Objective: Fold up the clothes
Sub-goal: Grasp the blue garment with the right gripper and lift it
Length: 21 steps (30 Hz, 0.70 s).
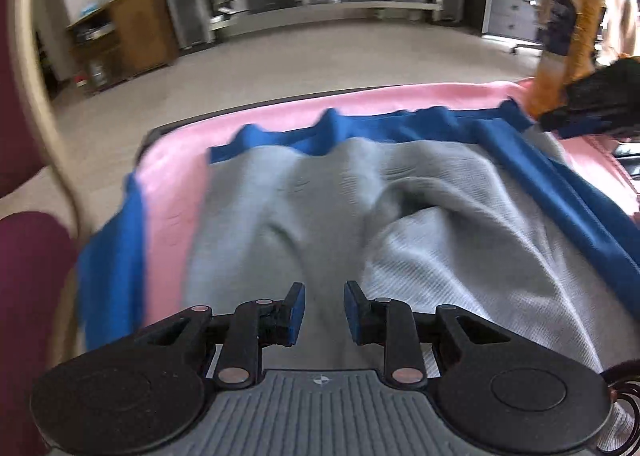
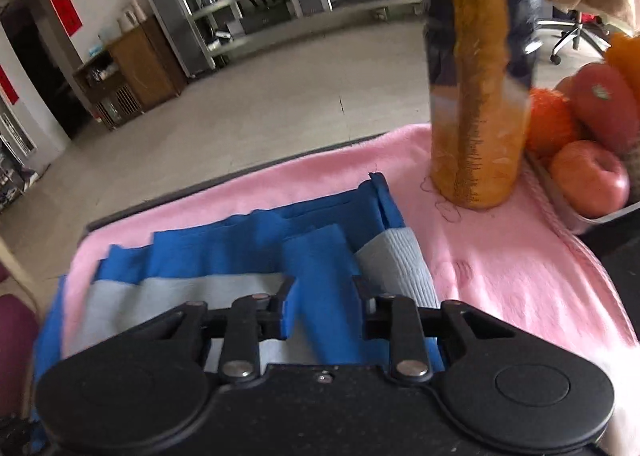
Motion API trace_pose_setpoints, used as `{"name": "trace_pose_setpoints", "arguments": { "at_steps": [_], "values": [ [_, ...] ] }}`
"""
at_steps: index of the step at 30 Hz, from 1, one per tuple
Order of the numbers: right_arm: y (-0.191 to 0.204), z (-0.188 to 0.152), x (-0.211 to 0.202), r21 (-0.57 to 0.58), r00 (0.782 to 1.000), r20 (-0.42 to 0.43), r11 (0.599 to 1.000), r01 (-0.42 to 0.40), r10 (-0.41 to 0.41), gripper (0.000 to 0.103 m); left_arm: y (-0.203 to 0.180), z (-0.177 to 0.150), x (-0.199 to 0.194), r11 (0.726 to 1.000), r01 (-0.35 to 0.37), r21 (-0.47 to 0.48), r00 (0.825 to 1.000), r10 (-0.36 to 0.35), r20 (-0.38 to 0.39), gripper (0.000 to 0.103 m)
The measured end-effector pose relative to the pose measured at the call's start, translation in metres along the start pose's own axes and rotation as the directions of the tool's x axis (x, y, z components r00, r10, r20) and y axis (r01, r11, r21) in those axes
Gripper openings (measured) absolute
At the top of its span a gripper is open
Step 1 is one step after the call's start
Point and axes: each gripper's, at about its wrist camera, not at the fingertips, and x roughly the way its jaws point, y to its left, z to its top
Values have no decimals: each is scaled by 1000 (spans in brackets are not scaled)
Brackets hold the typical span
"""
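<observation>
Grey and blue, the garment (image 1: 360, 191) lies spread over a pink blanket (image 1: 176, 163), filling the middle of the left wrist view, with its blue hem running across the upper middle of the frame and a blue band slanting down the right side. The left gripper (image 1: 324, 314) sits at the bottom centre, jaws partly apart with grey cloth rising into the gap; whether the pads actually pinch it I cannot tell. In the right wrist view the right gripper (image 2: 324, 310) at bottom centre has a thick blue fold between its jaws, and the pads appear to press on it, so I judge it held. From each tool the garment stretches away toward the top of the frame, its long axis across the picture. An orange bag (image 2: 476, 103) stands on the blanket at upper right, nearest the right gripper, so that side likely has less room for folding.
</observation>
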Motion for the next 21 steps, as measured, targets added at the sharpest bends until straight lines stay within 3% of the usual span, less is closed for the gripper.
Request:
{"name": "trace_pose_setpoints", "arguments": {
  "at_steps": [7, 8, 9, 15, 21],
  "values": [
    [-4, 13, 60, -19, 998, -60, 1000, 24, -25, 26, 11, -11, 23, 998, -8, -61, 997, 3, -76, 28],
    [-3, 12, 61, -21, 999, -46, 1000, 21, -22, 22, 11, -11, 23, 998, -12, -65, 997, 7, -77, 28],
    [-2, 11, 60, -25, 999, -20, 999, 24, -24, 8, 11, -11, 23, 998, -18, -67, 997, 13, -77, 28],
    [6, 15, 16, -44, 992, 124, 999, 29, -23, 4, 8, -10, 8, 997, -30, -65, 999, 28, -43, 28],
    [-4, 24, -91, 59, 966, 259, 998, -21, 5, 3, 7, -14, -40, 993, -31, -115, 999, 34, 18, 28]
  ]
}}
